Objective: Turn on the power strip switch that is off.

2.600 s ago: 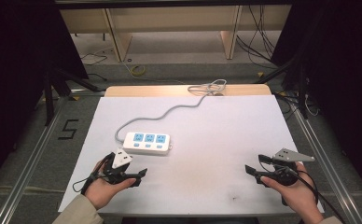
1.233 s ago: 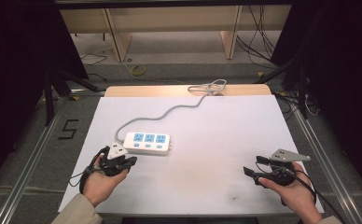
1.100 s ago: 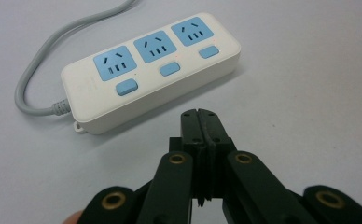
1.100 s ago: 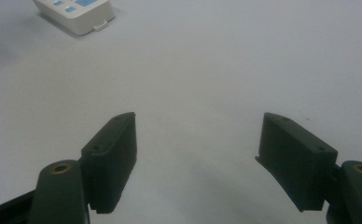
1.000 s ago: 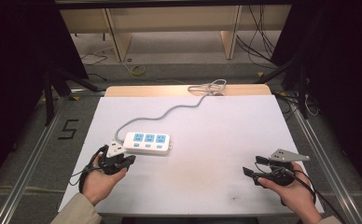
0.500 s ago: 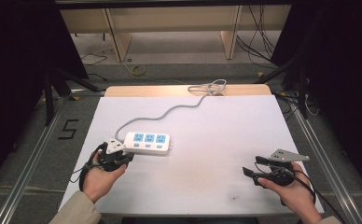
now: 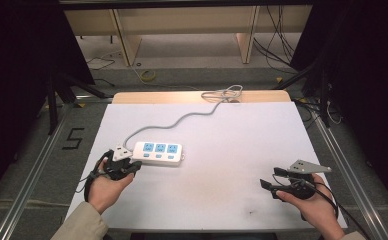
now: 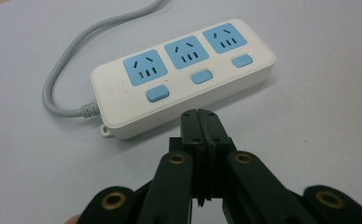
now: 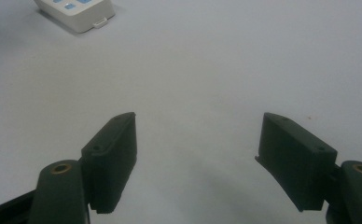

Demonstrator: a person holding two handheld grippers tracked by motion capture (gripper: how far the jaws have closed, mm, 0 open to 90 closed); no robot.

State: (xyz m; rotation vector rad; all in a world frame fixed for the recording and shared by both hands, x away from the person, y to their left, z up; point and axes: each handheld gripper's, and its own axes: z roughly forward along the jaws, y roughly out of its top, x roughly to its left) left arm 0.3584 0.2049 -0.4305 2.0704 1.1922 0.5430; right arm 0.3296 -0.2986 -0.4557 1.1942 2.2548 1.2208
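Left tool (image 8: 199, 122) nudged up beside the power strip (image 8: 184, 74), jaws closed (empty), right tool (image 9: 200, 149) gaping open

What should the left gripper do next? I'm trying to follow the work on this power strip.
Probably ease the left gripper forward onto a blue switch: its fingers are shut to a point just short of the power strip, whose switches face it.
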